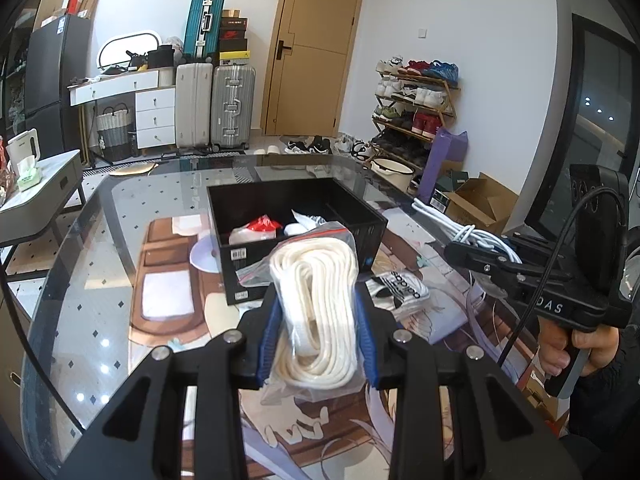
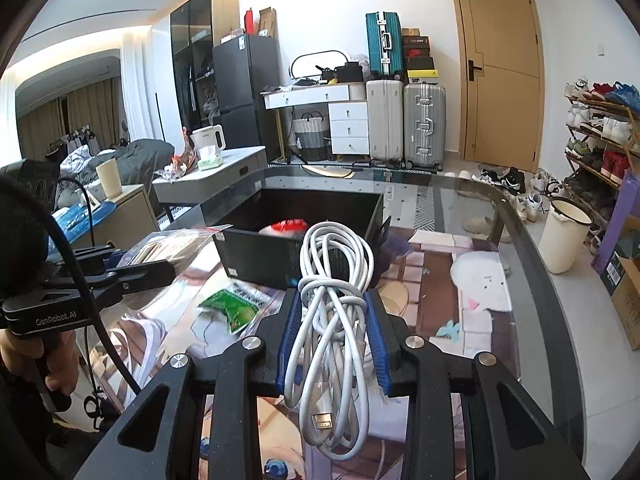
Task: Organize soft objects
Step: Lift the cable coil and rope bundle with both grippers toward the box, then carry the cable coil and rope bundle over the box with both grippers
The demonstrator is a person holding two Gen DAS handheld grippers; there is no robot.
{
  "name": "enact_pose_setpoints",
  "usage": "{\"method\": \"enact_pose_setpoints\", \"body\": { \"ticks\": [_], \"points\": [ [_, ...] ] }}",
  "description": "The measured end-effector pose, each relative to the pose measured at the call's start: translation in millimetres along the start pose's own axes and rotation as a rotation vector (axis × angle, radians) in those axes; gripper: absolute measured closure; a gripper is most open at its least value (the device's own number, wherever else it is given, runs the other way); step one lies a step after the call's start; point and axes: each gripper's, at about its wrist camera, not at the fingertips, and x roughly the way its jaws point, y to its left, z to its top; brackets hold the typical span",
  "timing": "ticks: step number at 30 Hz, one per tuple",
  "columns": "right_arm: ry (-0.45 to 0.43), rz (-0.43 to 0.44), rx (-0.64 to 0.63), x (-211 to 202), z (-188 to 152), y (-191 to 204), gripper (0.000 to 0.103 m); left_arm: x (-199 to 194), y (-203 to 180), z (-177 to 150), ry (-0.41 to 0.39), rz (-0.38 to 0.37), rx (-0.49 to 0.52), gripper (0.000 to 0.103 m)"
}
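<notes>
White rope bag (image 1: 316, 304) in left jaws, one cable bundle (image 2: 334, 320) in right.

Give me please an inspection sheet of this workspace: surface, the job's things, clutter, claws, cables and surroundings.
Surface: glass table over a printed mat, partly covered.
Job's things: bagged white rope, white charging cable, open black box with a red and white item inside.
Clutter: adidas packet beside the box, green packet on the mat.
Claws: left claw shut on the bagged white rope; right claw shut on the white charging cable. Both loads are clear of the table.
Cables: a black lead runs from each handle; the one in the left wrist view arcs above the right handle.
Surroundings: suitcases, shoe rack, closed door.
</notes>
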Motion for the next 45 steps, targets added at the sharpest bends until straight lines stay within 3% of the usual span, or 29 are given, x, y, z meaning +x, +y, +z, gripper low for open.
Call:
{"method": "enact_pose_setpoints", "body": {
  "ticks": [24, 45],
  "points": [
    [-0.135, -0.039, 0.03, -42, 60, -46, 0.071, 5, 3, 31, -0.043, 0.022, 0.012, 0.07],
    [-0.015, 0.076, -0.045, 44, 81, -9, 0.071, 64, 29, 60, -0.034, 0.092, -0.032, 0.069]
  ]
}}
